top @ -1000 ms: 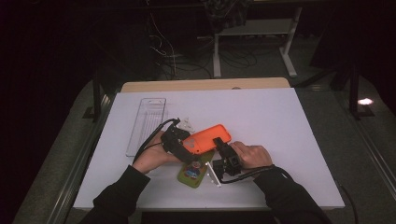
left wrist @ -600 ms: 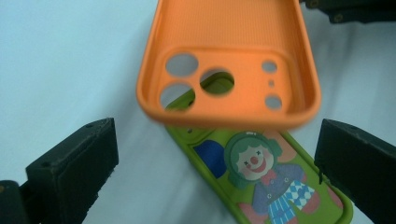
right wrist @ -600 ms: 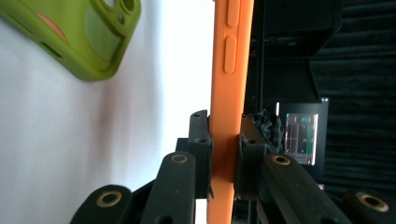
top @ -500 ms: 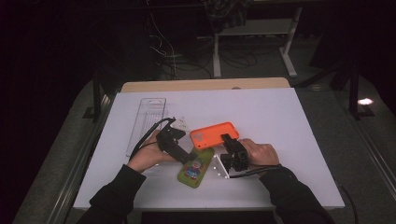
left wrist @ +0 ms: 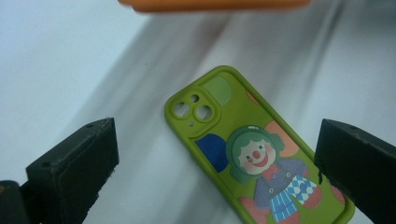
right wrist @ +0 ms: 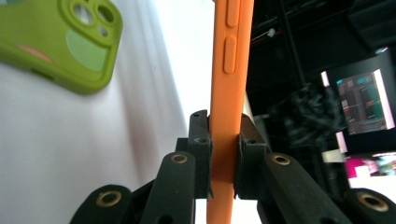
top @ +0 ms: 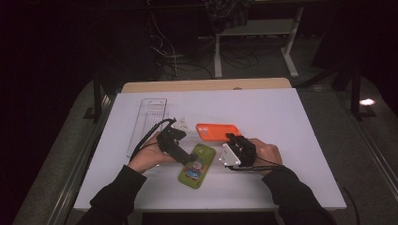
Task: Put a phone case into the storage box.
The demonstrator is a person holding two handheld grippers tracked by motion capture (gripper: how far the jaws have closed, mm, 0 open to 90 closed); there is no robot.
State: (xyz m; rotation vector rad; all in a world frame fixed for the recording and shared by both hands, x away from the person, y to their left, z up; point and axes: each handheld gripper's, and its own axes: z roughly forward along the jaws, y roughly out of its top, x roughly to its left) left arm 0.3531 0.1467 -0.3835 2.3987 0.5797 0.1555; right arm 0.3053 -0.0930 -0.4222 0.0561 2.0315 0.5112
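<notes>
Right tongs: clamped on the edge of the orange phone case. In the right gripper view both pads press flat against the two faces of the case, which stands between them edge-on, its side buttons visible above the grip. In the high view the case extends left from the tongs, near the middle of the white worktop, and whether it touches the surface cannot be told from that view.

Left tongs: jaws wide apart, nothing pressed between them. In the left gripper view the two black jaws stand at either side of the green phone case, with clear space on both sides of it.

Green phone case: lies flat on the worktop, back side up, showing a clown picture and the camera cut-outs. It sits near the front edge, between the two hands, just nearer than the orange case and apart from it.

Other item: a clear plastic tray lies on the left part of the worktop, far of the left hand, untouched.

Right hand rests low over the worktop to the right of the green case.
</notes>
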